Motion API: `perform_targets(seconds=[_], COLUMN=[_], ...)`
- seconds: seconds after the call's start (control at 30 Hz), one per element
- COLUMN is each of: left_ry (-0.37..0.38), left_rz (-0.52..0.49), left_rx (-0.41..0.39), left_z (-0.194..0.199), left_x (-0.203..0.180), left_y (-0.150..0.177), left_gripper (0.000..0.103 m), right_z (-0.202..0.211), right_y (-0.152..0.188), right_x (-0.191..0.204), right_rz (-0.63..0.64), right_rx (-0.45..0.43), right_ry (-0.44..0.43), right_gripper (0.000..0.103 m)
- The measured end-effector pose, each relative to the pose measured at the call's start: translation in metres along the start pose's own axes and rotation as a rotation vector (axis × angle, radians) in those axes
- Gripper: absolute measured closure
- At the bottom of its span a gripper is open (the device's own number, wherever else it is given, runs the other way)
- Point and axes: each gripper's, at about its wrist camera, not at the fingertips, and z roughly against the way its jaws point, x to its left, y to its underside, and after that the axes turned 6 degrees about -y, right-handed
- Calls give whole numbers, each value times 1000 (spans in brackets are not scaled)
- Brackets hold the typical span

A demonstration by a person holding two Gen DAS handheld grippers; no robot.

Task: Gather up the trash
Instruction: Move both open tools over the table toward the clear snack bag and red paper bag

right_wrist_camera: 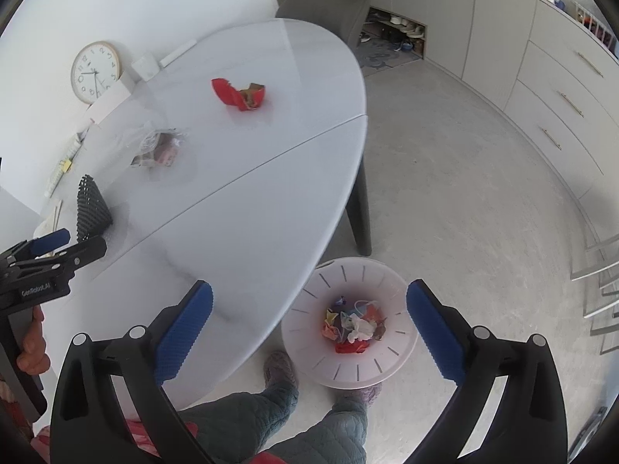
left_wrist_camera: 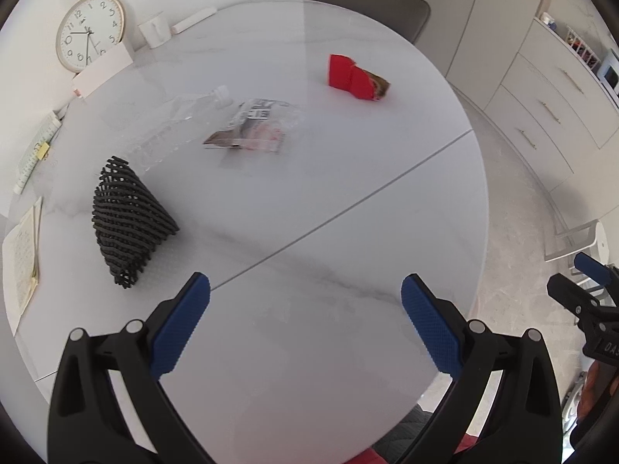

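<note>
On the white round table [left_wrist_camera: 348,232] lie a red crumpled wrapper [left_wrist_camera: 356,77], a clear plastic wrapper with print [left_wrist_camera: 255,127], a crushed clear bottle [left_wrist_camera: 182,123] and a black mesh piece [left_wrist_camera: 127,220]. My left gripper [left_wrist_camera: 305,309] is open and empty above the table's near part. My right gripper [right_wrist_camera: 309,317] is open and empty above the white trash bin [right_wrist_camera: 321,363] on the floor, which holds several crumpled scraps [right_wrist_camera: 354,326]. The red wrapper [right_wrist_camera: 240,92], plastic wrapper [right_wrist_camera: 162,147] and mesh piece [right_wrist_camera: 91,208] also show in the right wrist view.
A clock [left_wrist_camera: 89,33], a white cup [left_wrist_camera: 154,31], papers [left_wrist_camera: 23,255] and a box stand along the table's far left edge by the wall. A grey chair [right_wrist_camera: 329,11] is behind the table. Drawers [right_wrist_camera: 561,96] line the right. The person's legs [right_wrist_camera: 309,417] are beside the bin.
</note>
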Motion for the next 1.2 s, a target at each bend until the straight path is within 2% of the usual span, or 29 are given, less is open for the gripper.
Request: perform_targets(seconds=[0.13, 0.37, 0.6, 0.8, 1.03, 1.2], left_ry=[15, 8, -10, -18, 2, 11], left_rz=[38, 43, -37, -88, -85, -94], left_rx=[7, -5, -39, -23, 17, 42], left_z=[-6, -21, -54, -86, -120, -142], left_x=[15, 27, 27, 23, 21, 18], left_y=[-6, -24, -58, -90, -121, -138], left_gripper=[8, 8, 8, 8, 8, 8], right_z=[-10, -26, -51, -87, -135, -171], right_y=[-8, -33, -77, -120, -169, -196], right_x=[15, 36, 53, 65, 71, 78], right_rz=[20, 69, 148, 180, 175, 215], right_rx=[16, 27, 36, 56, 96, 129], right_ry=[-13, -22, -30, -46, -84, -73], right_gripper=[3, 3, 3, 3, 3, 3])
